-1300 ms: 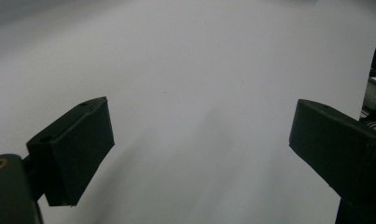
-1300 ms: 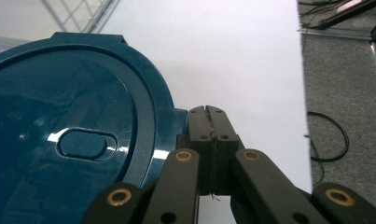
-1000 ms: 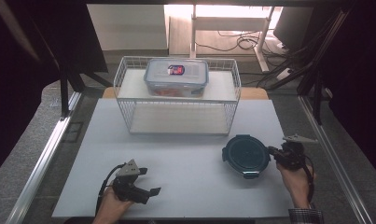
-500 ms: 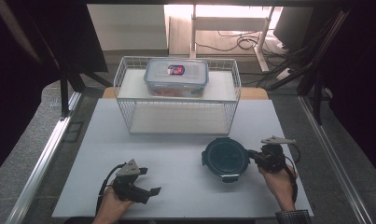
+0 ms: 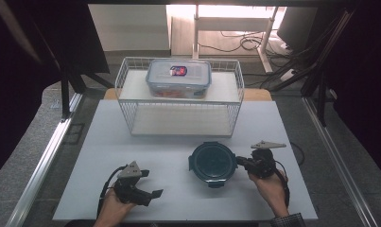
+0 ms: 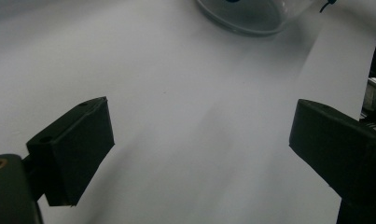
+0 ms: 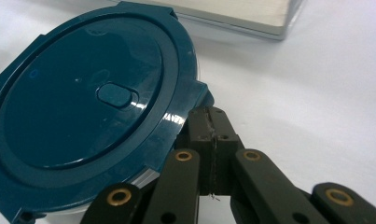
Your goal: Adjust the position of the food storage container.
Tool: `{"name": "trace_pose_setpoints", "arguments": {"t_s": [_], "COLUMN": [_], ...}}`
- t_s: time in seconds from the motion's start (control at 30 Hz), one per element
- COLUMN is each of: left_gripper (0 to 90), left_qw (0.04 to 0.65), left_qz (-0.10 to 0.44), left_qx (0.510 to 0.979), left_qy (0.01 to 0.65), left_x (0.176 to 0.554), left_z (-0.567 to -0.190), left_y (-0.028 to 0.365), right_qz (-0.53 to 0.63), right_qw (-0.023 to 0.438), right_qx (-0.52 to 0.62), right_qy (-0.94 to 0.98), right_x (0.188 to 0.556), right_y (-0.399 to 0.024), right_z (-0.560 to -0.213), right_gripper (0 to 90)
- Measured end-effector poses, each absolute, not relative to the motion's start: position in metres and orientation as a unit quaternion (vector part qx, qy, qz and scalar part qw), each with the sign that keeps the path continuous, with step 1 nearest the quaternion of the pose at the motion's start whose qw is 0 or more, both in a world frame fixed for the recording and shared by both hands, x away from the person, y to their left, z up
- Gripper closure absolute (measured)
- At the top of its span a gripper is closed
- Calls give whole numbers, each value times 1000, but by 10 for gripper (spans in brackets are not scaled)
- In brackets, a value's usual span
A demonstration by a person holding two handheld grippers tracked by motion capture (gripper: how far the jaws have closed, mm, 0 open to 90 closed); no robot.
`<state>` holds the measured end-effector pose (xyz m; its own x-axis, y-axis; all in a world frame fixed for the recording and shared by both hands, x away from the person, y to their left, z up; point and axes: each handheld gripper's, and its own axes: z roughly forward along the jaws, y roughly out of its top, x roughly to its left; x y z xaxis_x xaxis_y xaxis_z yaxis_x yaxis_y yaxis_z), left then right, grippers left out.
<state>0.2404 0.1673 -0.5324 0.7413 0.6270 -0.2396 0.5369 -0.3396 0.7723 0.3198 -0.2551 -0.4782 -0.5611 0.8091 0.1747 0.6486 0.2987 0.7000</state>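
From above, your right gripper (image 5: 241,163) rests with jaws pressed together against the right edge of the round container (image 5: 212,163), which has a glossy dark teal lid and sits on the smooth white table (image 5: 155,146). Behind it stands a white wire basket (image 5: 228,124) with a clear rectangular box (image 5: 178,78) on top. In your left gripper view, the matte black jaws stand wide apart, holding nothing, above the table. In your right gripper view, the closed jaw tips touch a tab of the lid (image 7: 83,116).

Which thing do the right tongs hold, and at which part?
The right tongs are shut against a side tab on the lid of the round blue container; whether they pinch it or only push it cannot be told.
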Motion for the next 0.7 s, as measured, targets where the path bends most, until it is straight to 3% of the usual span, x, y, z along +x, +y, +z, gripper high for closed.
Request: {"name": "trace_pose_setpoints", "arguments": {"t_s": [0.7], "left_gripper": [59], "left_qw": [450], "left_qz": [50], "left_qx": [817], "left_qy": [359], "left_x": [241], "left_z": [-533], "left_y": [168], "right_qz": [368], "right_qw": [115], "right_qx": [398], "right_qy": [833], "right_x": [312], "right_y": [-191], "right_z": [-483], "right_gripper": [895]}}
